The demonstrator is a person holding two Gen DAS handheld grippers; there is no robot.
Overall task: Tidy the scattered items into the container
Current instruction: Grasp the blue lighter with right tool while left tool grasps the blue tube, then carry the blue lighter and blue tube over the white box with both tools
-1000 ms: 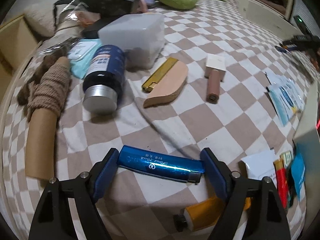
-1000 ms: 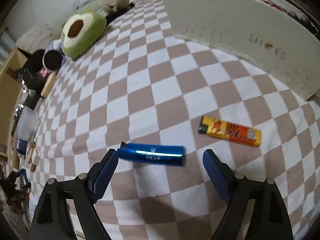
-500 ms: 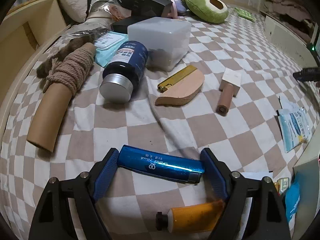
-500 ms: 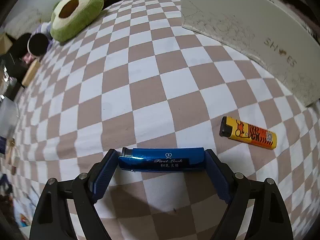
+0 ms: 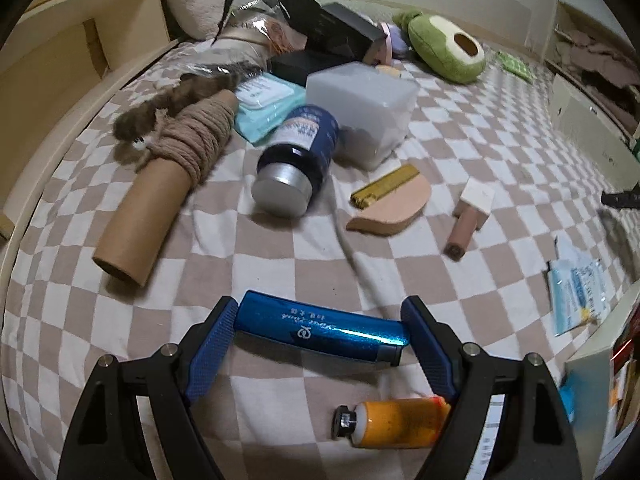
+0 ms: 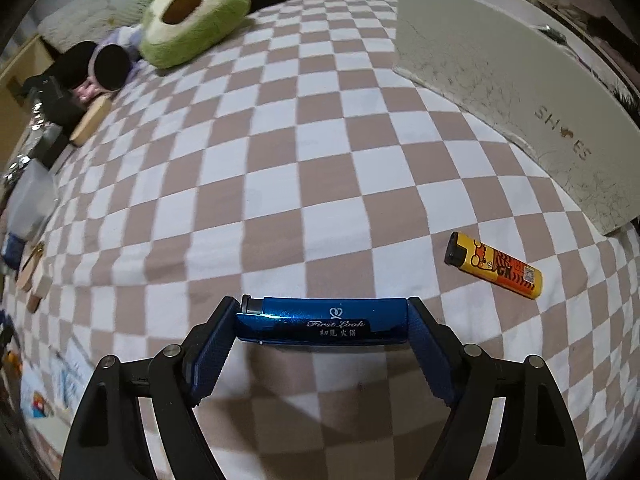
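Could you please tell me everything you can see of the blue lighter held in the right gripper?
The blue lighter is a slim, glossy, metallic-looking stick with a dark cap at its left end and a black label bearing a heart logo and white "First Look" lettering. It lies crosswise between the pads of the right gripper, whose closing jaws clamp it end to end. It looks lifted off the checkered bedsheet, casting a shadow below.

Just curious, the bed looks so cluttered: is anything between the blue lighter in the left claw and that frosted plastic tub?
Yes. The left gripper holds the blue lighter by its ends. A dark blue bottle lies on its side right against the frosted tub, on the straight path. Carried higher, the lighter would probably clear it.
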